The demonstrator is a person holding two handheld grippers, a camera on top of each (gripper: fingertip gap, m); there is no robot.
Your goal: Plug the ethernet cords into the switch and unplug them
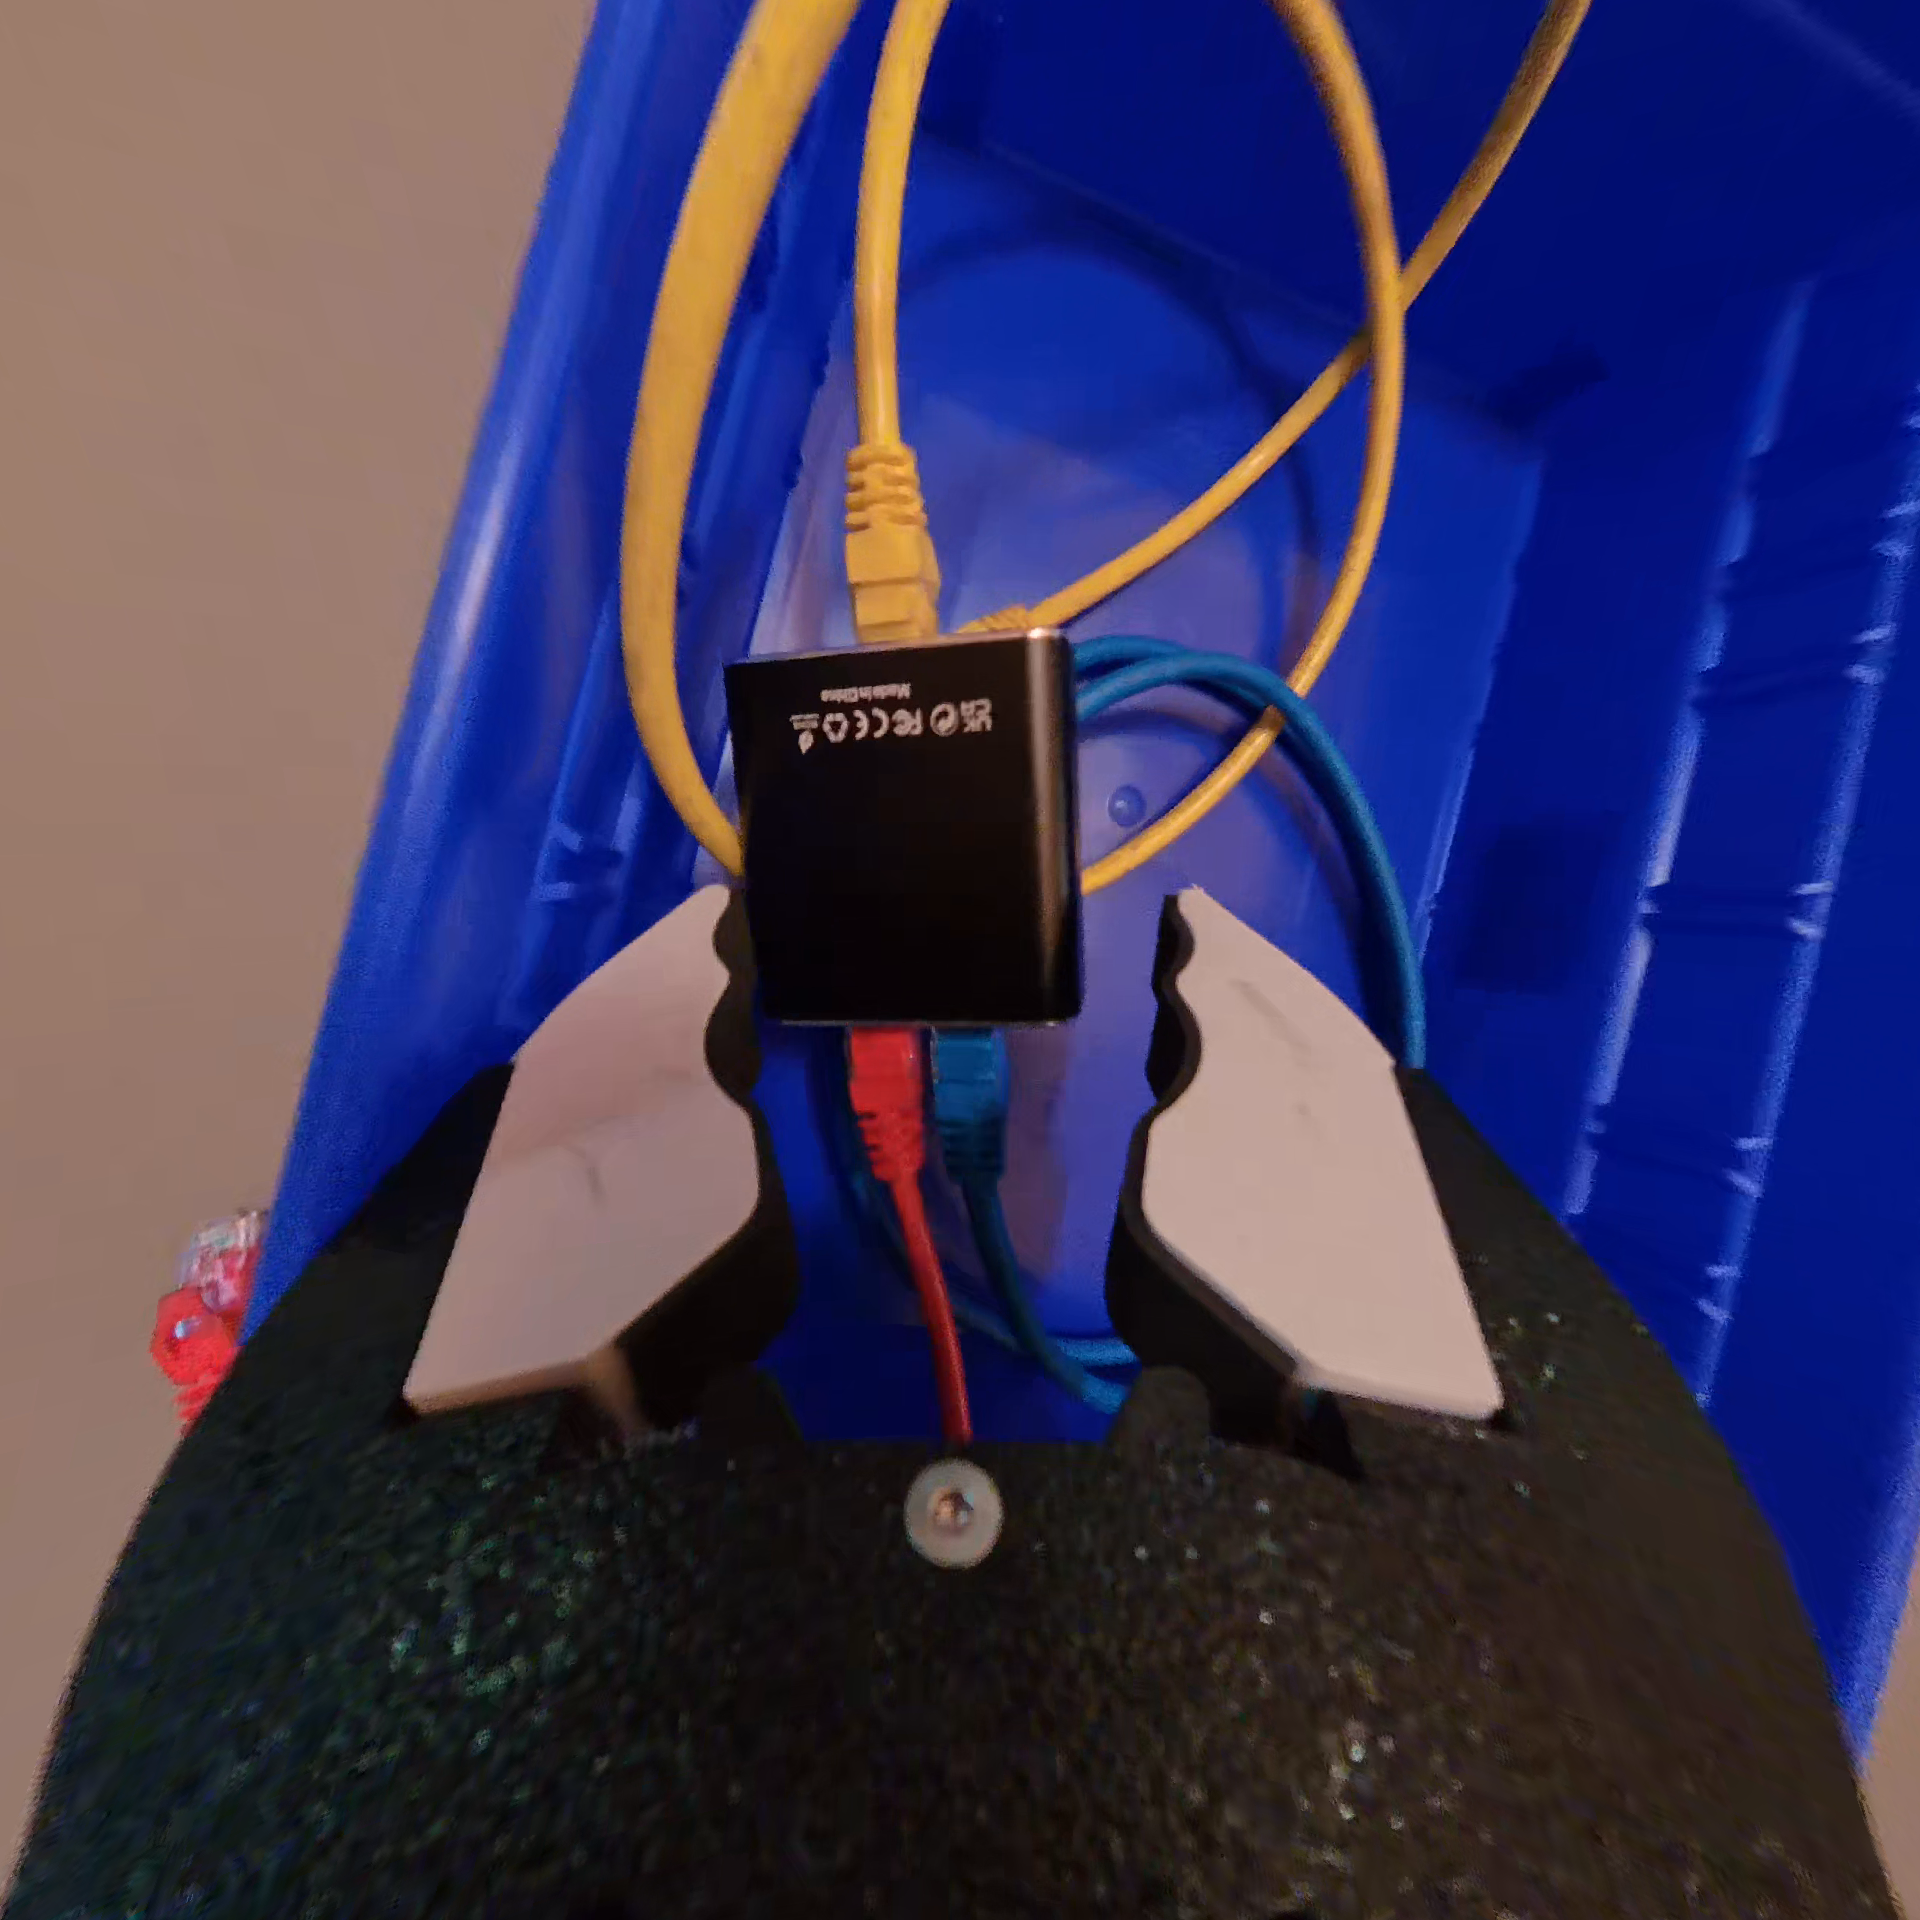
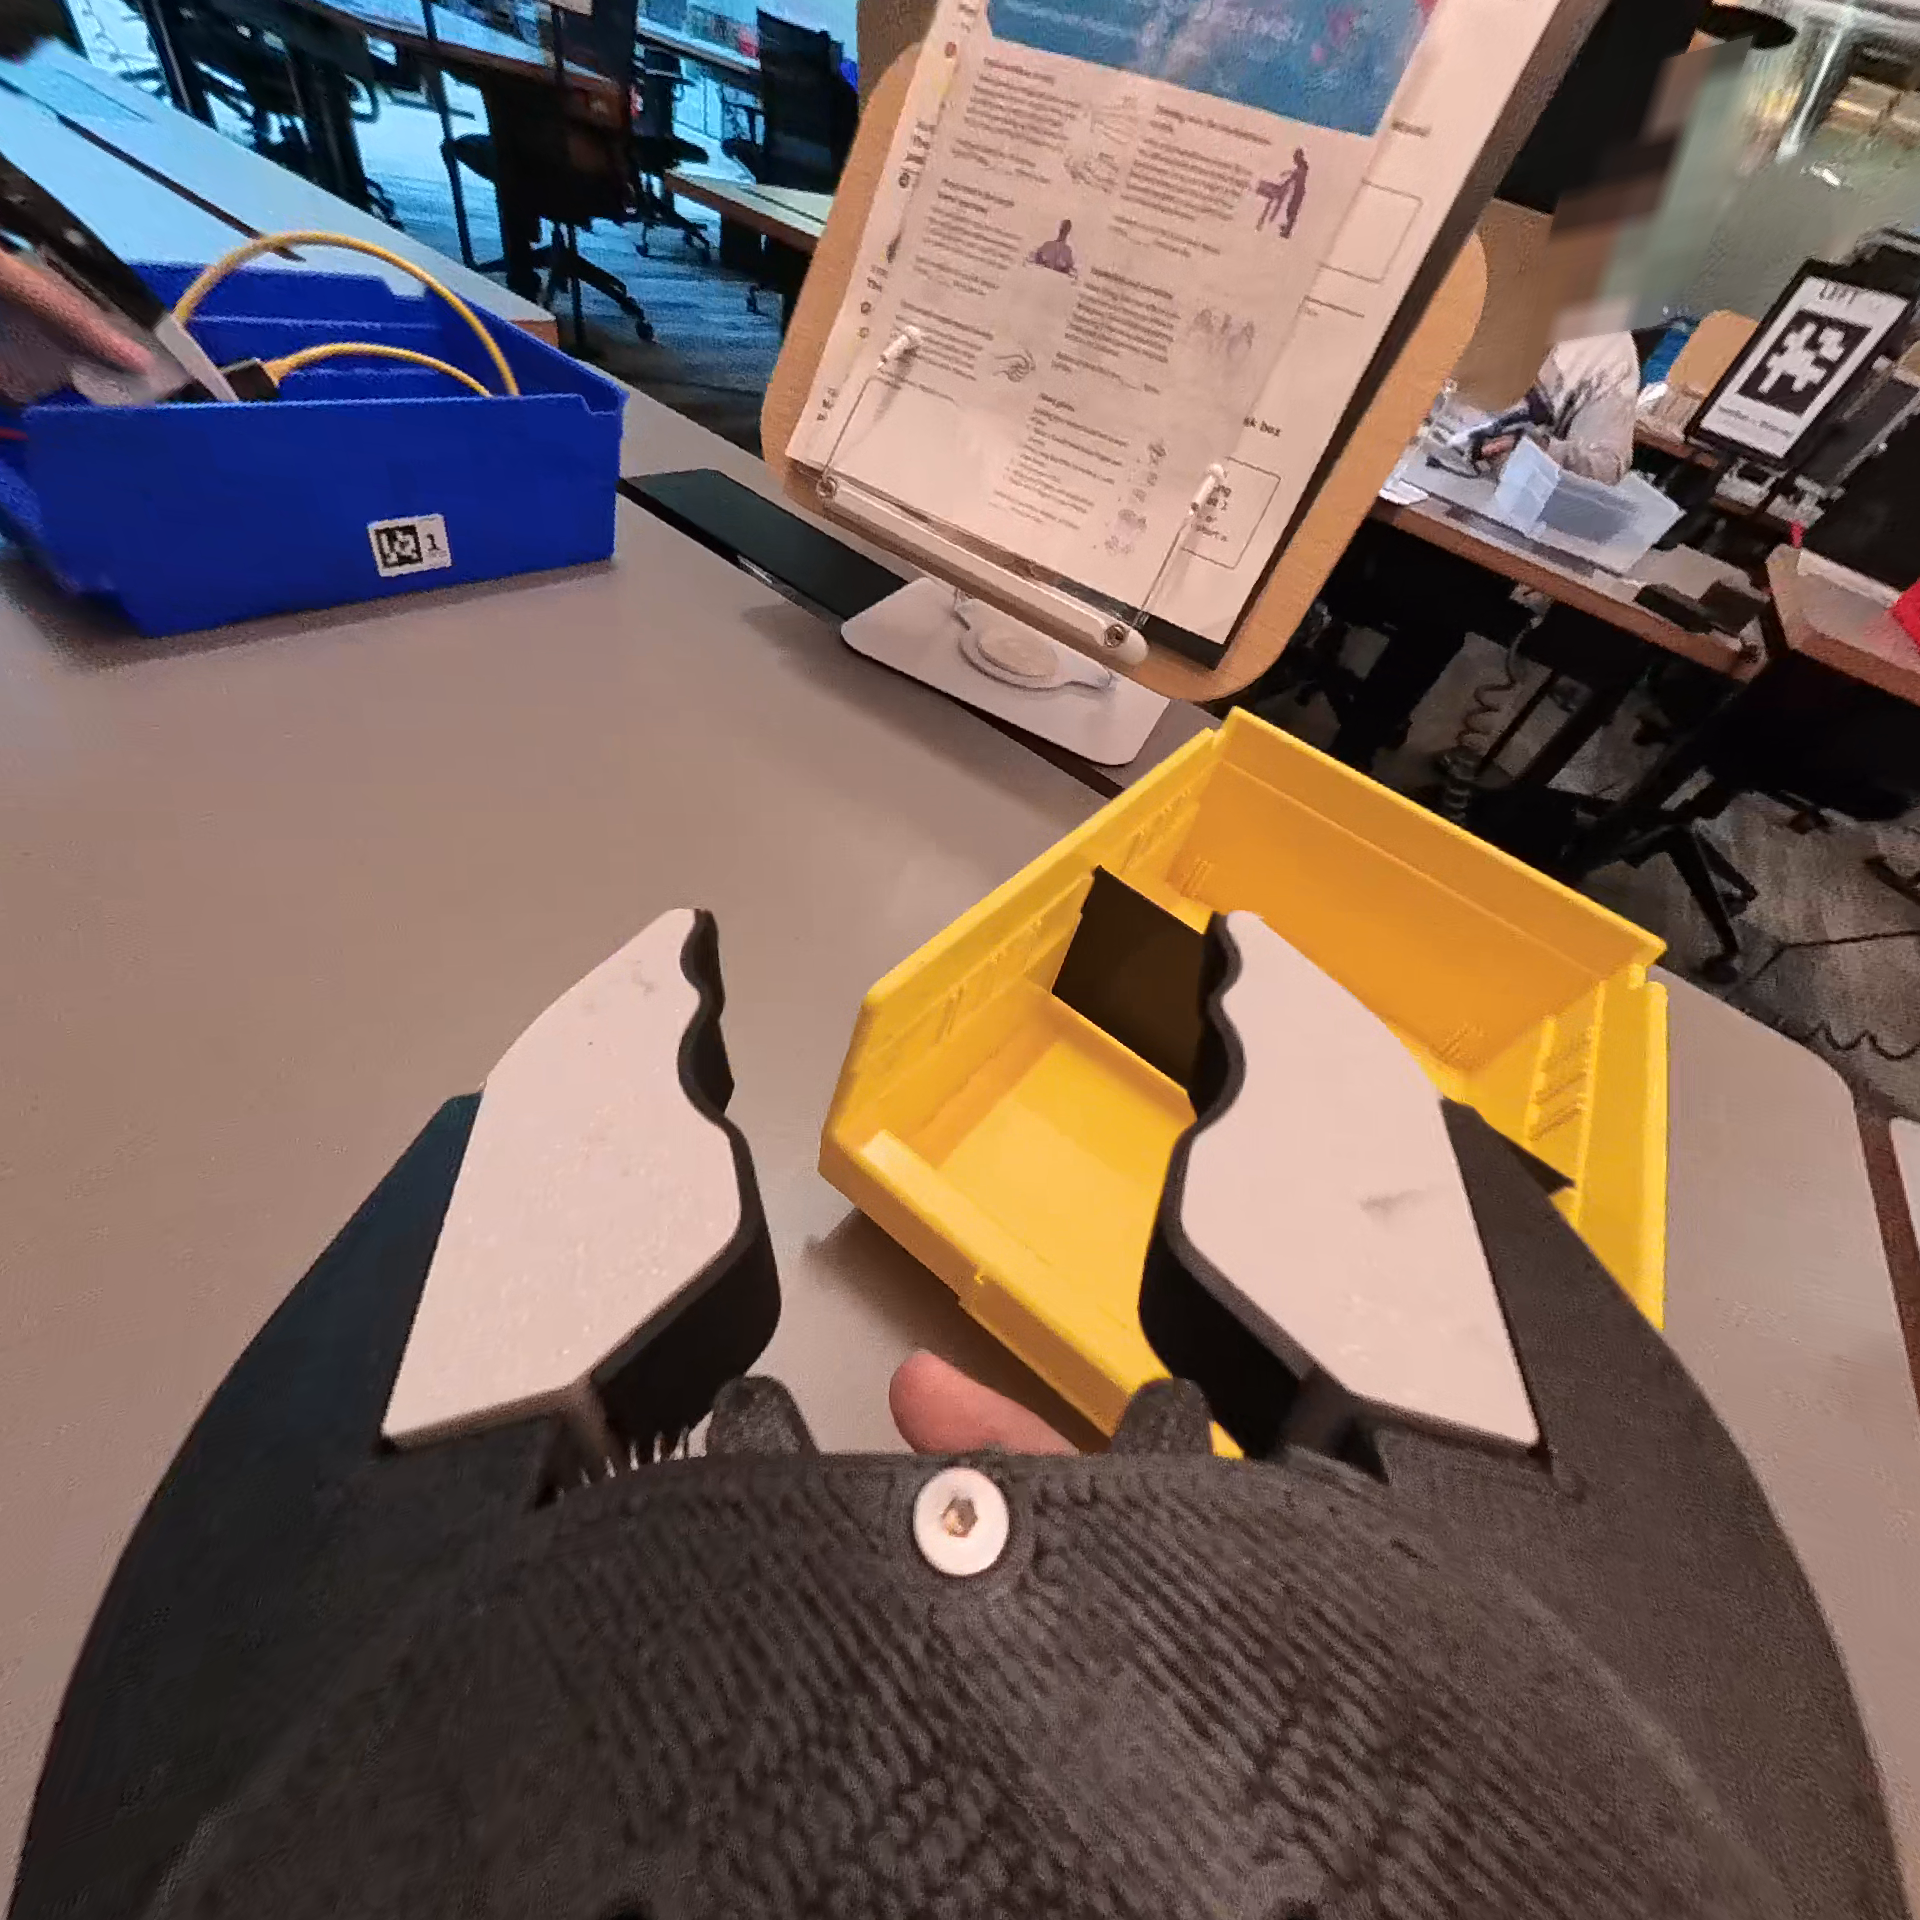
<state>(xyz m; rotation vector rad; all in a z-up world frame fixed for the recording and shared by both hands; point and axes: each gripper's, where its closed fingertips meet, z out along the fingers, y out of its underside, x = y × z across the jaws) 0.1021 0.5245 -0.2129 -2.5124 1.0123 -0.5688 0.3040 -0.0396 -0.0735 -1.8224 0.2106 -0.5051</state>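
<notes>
holding switch (image 1: pixel 904 831) with cords: blue bin (image 1: pixel 1558 727); yellow bin (image 2: pixel 1403 935) bare.

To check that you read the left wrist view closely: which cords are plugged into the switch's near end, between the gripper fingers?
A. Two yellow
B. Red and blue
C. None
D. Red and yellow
B: the red plug and blue plug sit side by side in the switch.

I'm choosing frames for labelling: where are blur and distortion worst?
Left wrist view: motion-softened, the small black switch box and blue plastic bin smeared. Right wrist view: sharper on the yellow plastic bin, background desks blurred, wide-angle bending at the edges.
</notes>
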